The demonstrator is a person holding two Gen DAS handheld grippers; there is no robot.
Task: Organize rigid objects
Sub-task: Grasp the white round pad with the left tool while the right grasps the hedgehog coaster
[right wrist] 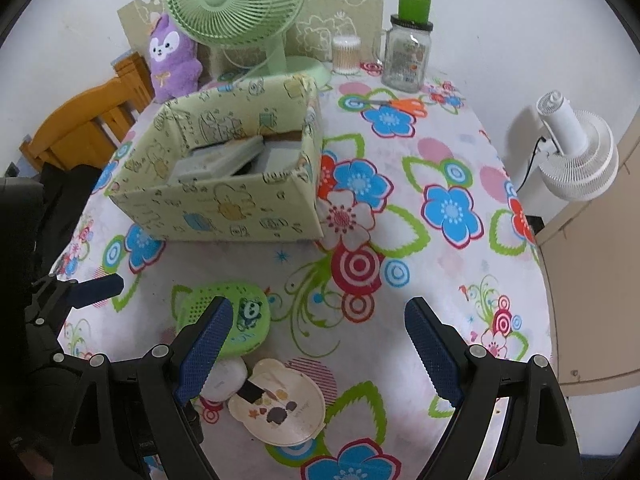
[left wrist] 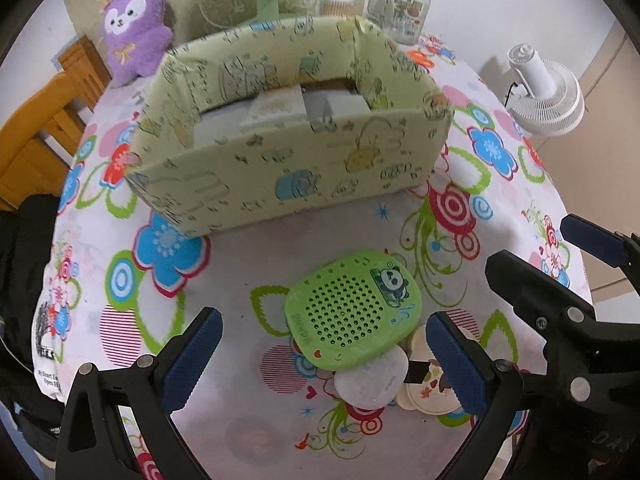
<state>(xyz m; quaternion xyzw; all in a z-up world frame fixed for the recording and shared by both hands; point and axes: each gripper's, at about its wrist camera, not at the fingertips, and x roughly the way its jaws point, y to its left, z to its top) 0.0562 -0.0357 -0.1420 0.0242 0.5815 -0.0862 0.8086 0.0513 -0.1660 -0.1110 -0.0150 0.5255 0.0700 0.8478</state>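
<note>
Left wrist view: both hand-held grippers, left (left wrist: 322,356) and right (right wrist: 318,344), were seen unclenched and empty before the box (left wrist: 288,168), poised over the green speaker (left wrist: 352,312) presumably for pickup.

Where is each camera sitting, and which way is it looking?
Left wrist: sits on the left gripper, looking steeply down past its open blue fingers at the green panda case; the right gripper shows at the right edge.
Right wrist: sits on the right gripper, looking down at the cream round case; the left gripper shows at the left edge.
Both share: the green paper box, the flowered tablecloth, the purple plush and the glass jar.
</note>
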